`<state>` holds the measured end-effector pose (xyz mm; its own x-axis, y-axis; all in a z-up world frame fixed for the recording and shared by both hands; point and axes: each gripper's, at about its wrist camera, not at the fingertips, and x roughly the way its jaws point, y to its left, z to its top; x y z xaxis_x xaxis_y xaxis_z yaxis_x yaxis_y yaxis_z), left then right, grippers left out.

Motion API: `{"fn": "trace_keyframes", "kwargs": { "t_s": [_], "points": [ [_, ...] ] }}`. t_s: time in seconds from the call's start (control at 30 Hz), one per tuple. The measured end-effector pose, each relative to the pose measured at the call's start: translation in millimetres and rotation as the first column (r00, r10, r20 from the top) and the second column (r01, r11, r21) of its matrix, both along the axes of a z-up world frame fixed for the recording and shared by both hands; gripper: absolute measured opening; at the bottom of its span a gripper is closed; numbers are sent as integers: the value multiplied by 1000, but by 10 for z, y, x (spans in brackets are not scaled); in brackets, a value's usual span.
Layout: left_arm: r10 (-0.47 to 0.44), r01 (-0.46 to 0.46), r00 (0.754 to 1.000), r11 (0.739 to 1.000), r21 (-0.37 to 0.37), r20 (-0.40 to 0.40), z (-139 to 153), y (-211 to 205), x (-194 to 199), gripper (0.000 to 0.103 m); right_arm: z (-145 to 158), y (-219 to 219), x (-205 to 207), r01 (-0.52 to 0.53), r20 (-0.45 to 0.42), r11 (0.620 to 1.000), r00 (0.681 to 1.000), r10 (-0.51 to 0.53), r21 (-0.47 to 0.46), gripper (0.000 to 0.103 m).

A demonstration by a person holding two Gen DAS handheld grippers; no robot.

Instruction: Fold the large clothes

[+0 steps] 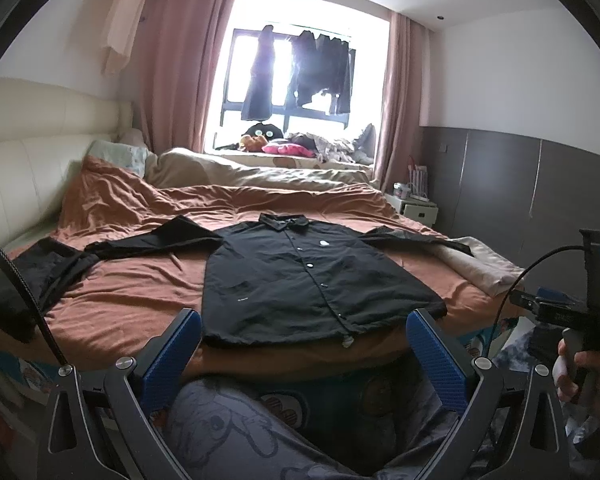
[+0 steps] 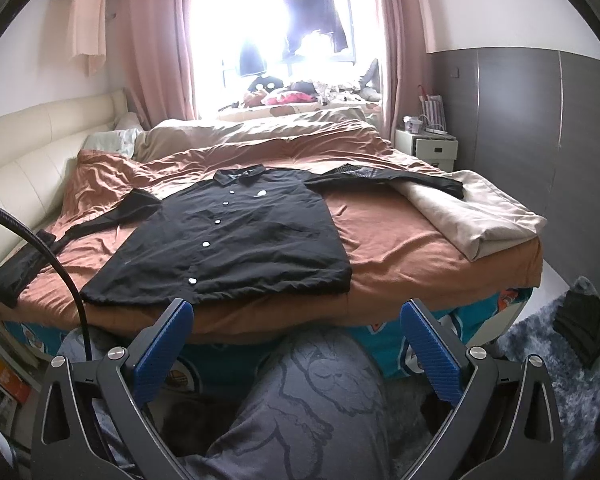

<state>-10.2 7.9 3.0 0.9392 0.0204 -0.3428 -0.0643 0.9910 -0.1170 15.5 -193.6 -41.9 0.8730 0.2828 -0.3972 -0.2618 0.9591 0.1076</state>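
A black long-sleeved button shirt lies flat, front up, on the brown bedspread, collar toward the window and both sleeves stretched out sideways. The right wrist view shows the same shirt left of centre. My left gripper is open and empty, held short of the shirt's hem, off the bed's near edge. My right gripper is also open and empty, in front of the bed edge near the hem's right corner. A hand holds the right gripper's handle at the left wrist view's right side.
A folded beige blanket lies on the bed's right corner under the shirt's right sleeve end. A cream headboard runs along the left. A white nightstand stands at the far right. A knee in printed grey trousers sits below the grippers. A grey rug covers the floor.
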Motion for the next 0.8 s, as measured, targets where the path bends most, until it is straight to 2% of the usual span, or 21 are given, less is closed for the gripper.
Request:
{"fn": "trace_keyframes", "kwargs": {
  "t_s": [0.67, 0.8],
  "points": [
    [-16, 16, 1000, 1000, -9, -26, -81, 146, 260, 103, -45, 158, 244, 13, -8, 1000, 1000, -13, -9, 103],
    [-14, 14, 999, 1000, -13, -45, -69, 204, 345, 103, -26, 247, 357, 2, -6, 999, 1000, -2, -44, 103]
  ]
}}
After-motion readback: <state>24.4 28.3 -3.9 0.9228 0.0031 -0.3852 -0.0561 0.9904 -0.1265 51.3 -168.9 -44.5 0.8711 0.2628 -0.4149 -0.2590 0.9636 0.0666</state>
